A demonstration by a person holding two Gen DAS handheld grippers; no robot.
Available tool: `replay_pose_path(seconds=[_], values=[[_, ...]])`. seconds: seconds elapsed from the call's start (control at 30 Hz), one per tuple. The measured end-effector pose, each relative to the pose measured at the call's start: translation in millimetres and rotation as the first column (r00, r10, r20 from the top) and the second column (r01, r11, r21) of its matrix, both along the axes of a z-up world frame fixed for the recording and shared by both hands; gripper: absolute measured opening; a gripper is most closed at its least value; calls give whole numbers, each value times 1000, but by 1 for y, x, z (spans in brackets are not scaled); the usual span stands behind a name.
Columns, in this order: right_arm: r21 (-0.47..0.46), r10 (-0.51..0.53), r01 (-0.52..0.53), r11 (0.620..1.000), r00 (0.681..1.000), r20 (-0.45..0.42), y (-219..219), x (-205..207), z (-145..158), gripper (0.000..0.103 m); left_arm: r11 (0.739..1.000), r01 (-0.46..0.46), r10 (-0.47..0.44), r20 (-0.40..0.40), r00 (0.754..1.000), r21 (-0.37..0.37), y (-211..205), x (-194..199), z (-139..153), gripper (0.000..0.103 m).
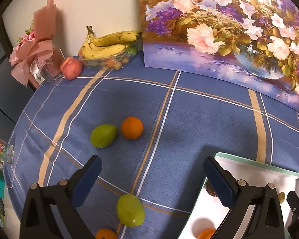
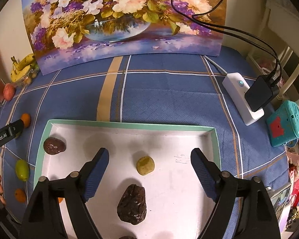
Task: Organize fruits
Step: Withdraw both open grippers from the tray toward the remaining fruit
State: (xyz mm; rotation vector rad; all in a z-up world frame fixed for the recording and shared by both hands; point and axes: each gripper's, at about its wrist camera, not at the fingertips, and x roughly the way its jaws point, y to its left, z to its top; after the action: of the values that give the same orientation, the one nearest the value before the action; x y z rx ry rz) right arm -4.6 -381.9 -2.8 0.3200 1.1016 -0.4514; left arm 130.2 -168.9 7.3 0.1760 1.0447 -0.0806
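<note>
So both grippers are spread and empty: left [image 1: 151, 171] over the cloth, right [image 2: 149, 159] over the tray [image 2: 129, 125]; drop left straight onto the near green fruit [image 1: 130, 210]; squeeze gently.

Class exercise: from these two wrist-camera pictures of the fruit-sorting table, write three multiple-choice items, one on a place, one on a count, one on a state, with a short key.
1. Where does the small round yellowish fruit lie?
A. Inside the white, green-rimmed cardboard tray
B. In the clear glass dish
C. On the blue checked tablecloth

2. In the left wrist view, how many green oval fruits lie on the tablecloth?
A. One
B. Two
C. Four

3. How does the right gripper stand?
A. Shut on a fruit
B. Shut with nothing in it
C. Open with nothing gripped

Key:
1 A, it rests on the tray's white floor, near a wrinkled dark brown fruit.
2 B, one beside the orange, another nearer the camera.
3 C, the blue pads stand wide apart, touching nothing.
</note>
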Motion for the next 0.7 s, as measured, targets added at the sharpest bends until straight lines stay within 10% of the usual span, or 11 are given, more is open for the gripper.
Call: replay_pose_path(seconds=[0.7], values=[[-120,28,-35,992,997,-67,26,3,16,85,999,42,-43,-25,999,-10,20,-13,16,103]])
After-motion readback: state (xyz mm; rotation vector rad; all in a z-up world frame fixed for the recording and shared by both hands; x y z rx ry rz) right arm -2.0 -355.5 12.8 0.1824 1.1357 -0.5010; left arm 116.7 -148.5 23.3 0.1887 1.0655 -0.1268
